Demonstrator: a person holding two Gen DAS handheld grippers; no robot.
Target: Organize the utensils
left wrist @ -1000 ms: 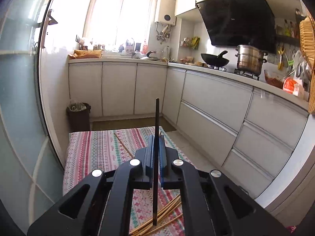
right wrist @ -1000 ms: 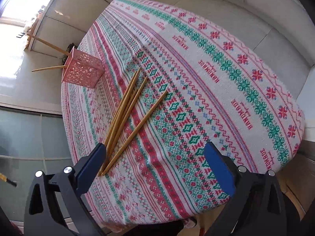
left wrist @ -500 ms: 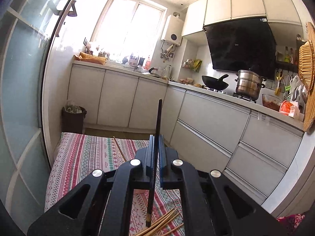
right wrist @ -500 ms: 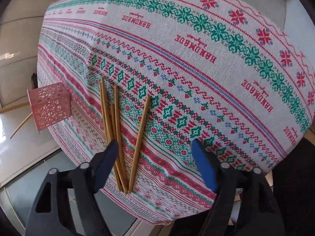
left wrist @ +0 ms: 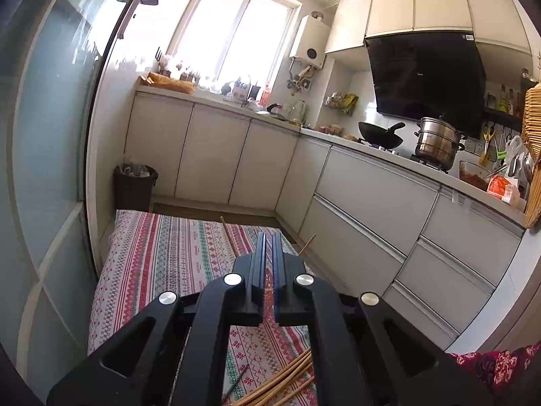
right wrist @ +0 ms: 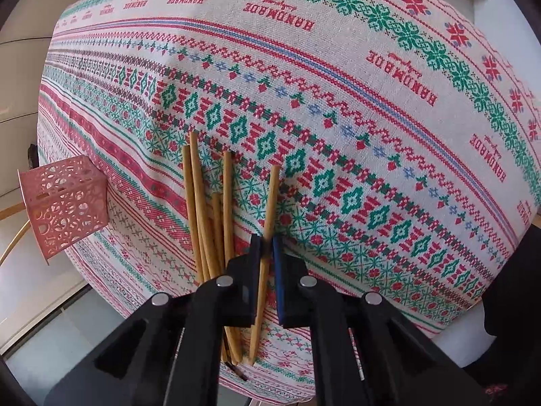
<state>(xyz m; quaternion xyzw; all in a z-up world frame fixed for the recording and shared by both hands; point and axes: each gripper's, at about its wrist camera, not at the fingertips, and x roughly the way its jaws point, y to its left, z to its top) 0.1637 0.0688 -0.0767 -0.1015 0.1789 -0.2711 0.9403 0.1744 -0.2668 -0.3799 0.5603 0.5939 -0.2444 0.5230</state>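
Observation:
Several wooden chopsticks (right wrist: pixel 209 209) lie bunched on the patterned tablecloth (right wrist: pixel 338 101). My right gripper (right wrist: pixel 266 247) is nearly shut around one wooden chopstick (right wrist: pixel 270 203) that lies a little apart from the bunch. A pink perforated holder (right wrist: pixel 64 206) at the left has two chopsticks sticking out. My left gripper (left wrist: pixel 267 240) is nearly shut with nothing between its pads. A dark chopstick (left wrist: pixel 235 384) lies on the cloth below it beside the wooden bunch (left wrist: pixel 280 382). Two chopstick tips (left wrist: pixel 228 235) rise behind its fingers.
The table stands in a kitchen beside a glass door (left wrist: pixel 50 169). White cabinets (left wrist: pixel 372 203) run along the right, a bin (left wrist: pixel 133 184) stands beyond the table's far end. A wok (left wrist: pixel 380 133) and steel pot (left wrist: pixel 436 142) sit on the counter.
The dark chopstick held upright in my left gripper has dropped out and lies on the cloth. My right gripper has come down and closed from wide open onto one wooden chopstick.

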